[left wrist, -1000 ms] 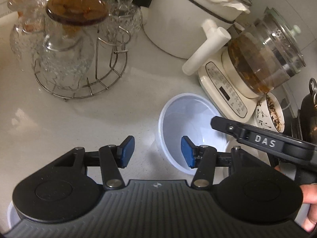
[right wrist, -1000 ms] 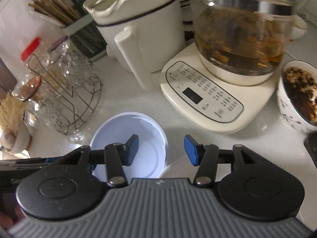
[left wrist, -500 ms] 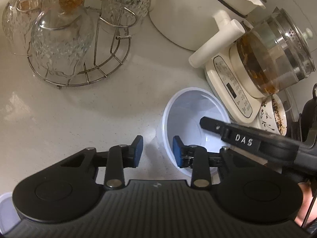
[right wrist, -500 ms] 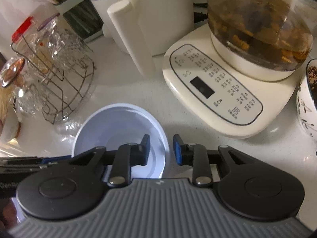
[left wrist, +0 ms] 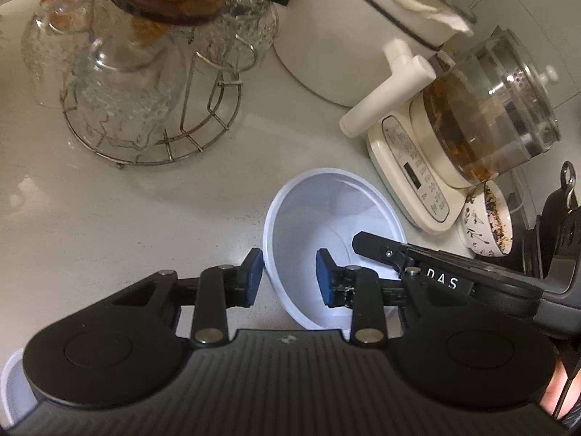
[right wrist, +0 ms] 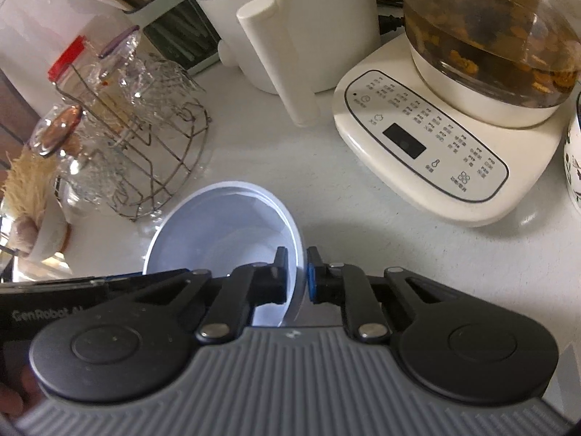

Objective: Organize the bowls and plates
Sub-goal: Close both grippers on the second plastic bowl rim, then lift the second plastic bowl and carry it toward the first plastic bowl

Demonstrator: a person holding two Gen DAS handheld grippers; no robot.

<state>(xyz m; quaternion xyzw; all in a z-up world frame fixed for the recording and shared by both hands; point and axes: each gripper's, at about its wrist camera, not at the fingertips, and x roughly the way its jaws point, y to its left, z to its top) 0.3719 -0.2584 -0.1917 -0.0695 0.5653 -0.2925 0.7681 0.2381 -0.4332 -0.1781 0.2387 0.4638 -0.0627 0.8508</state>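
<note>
On the pale countertop (left wrist: 120,225), a white bowl (left wrist: 326,218) stood near the kettle base (right wrist: 428,145) and right of the wire glass rack (left wrist: 152,116). Right gripper (right wrist: 297,276) jaws were narrow, clamping the bowl's right rim. Left gripper (left wrist: 288,278) jaws were wider, straddling its left rim without touching.

The right gripper (right wrist: 297,272) has closed on the white bowl (right wrist: 225,225) rim; the left gripper (left wrist: 288,278) now straddles the opposite rim.
</note>
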